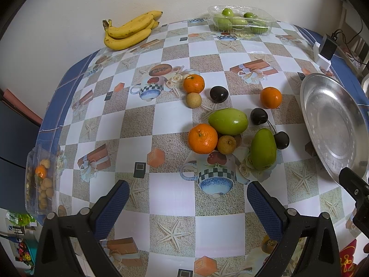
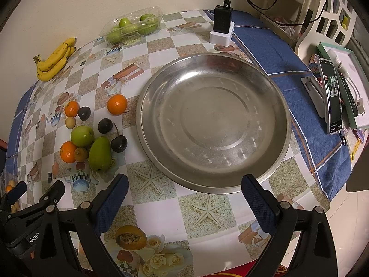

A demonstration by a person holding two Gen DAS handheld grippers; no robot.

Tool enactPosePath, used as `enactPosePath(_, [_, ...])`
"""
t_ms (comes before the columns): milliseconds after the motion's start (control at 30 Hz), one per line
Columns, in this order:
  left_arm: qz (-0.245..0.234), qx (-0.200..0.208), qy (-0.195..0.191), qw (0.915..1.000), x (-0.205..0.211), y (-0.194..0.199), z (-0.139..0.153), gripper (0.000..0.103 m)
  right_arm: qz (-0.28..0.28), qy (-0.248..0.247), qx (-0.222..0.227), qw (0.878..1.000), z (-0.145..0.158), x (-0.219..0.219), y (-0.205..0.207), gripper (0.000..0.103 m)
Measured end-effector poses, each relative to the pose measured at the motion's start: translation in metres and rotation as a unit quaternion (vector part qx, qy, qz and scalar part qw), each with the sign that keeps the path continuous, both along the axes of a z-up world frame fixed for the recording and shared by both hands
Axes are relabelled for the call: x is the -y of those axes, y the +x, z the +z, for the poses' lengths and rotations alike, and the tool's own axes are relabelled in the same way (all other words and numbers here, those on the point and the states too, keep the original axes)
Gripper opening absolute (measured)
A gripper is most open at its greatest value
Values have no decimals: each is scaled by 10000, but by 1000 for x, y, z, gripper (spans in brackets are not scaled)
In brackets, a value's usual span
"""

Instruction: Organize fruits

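Observation:
Loose fruit lies on the checked tablecloth: three oranges (image 1: 203,138), two green fruits (image 1: 228,121), dark cherries (image 1: 259,116) and small tan fruits (image 1: 226,144). An empty steel plate (image 2: 272,87) stands to their right; it also shows in the left wrist view (image 1: 306,106). My left gripper (image 1: 188,195) is open and empty, just in front of the fruit. My right gripper (image 2: 184,188) is open and empty at the plate's near rim. The same fruit cluster (image 2: 99,153) lies left of the plate.
A banana bunch (image 1: 130,31) and a clear box of green fruit (image 1: 241,22) lie by the far wall. A clear box of small fruit (image 1: 41,180) sits at the left table edge. A black charger in a white stand (image 2: 221,26) and a phone (image 2: 332,97) are at the right.

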State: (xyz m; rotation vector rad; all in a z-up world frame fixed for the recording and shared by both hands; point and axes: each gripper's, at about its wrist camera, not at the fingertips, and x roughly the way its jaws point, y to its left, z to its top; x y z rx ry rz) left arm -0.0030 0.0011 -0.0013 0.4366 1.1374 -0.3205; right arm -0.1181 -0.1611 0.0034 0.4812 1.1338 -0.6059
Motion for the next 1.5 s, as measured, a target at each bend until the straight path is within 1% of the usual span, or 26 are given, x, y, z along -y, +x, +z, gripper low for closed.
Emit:
enactPosePath(1067, [-5, -6, -25, 10000, -2, 1, 1, 103, 10, 5, -22, 10000, 0, 0, 1, 98])
enactPosePath(1500, [-81, -17, -133, 9999, 1, -1, 1, 103, 133, 42, 75, 9999, 0, -1, 4, 98])
